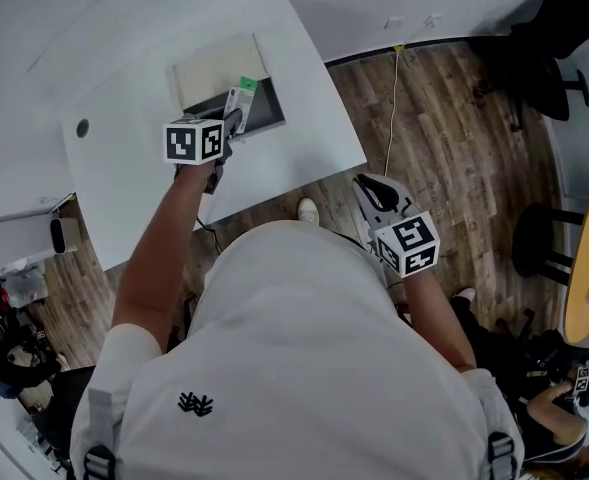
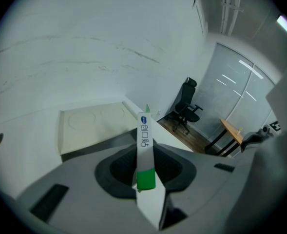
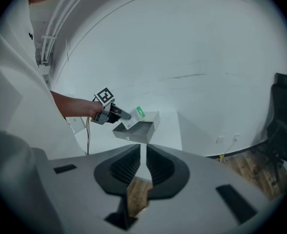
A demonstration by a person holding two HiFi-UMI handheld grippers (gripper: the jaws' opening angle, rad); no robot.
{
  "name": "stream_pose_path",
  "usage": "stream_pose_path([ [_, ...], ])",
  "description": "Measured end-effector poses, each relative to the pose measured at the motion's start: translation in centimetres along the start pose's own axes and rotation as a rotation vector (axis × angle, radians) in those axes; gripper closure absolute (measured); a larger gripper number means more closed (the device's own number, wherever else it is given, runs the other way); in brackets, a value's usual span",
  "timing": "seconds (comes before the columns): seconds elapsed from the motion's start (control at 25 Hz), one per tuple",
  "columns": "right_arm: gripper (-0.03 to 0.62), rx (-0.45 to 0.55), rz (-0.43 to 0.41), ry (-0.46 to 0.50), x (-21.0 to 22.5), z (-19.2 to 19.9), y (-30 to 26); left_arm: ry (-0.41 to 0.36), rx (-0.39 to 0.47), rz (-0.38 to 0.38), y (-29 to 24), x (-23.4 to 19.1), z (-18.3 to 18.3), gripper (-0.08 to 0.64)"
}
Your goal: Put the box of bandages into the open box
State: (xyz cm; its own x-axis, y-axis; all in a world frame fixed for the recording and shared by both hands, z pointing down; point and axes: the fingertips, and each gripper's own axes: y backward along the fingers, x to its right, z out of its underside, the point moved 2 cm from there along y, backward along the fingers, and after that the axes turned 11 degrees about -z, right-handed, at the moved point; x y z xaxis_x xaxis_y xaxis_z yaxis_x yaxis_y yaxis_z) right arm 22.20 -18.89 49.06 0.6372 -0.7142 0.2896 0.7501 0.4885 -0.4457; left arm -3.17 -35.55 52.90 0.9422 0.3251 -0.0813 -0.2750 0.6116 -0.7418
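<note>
Over the open box point(image 1: 270, 118), left tongs point(image 1: 232, 120) grip the bandage box point(image 1: 241, 100).

Office: swivel chair point(image 2: 188, 107), white table point(image 1: 309, 108)

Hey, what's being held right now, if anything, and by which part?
The left gripper clamps the box of bandages near the end closest to it, with the jaws pressing on its two broad faces. The right gripper holds nothing.
</note>
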Motion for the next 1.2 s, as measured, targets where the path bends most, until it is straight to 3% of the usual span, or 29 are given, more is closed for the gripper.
stream_pose_path([
  [0.6, 0.552, -0.006, 0.011, -0.042, 3.6, 0.9, 1.1, -0.022, -0.147, -0.069, -5.7, -0.5, 2.3, 0.468],
  [1.2, 0.552, -0.018, 0.012, -0.069, 5.2, 1.2, 1.0, -0.099, -0.211, -0.126, -7.9, 0.2, 3.3, 0.463],
])
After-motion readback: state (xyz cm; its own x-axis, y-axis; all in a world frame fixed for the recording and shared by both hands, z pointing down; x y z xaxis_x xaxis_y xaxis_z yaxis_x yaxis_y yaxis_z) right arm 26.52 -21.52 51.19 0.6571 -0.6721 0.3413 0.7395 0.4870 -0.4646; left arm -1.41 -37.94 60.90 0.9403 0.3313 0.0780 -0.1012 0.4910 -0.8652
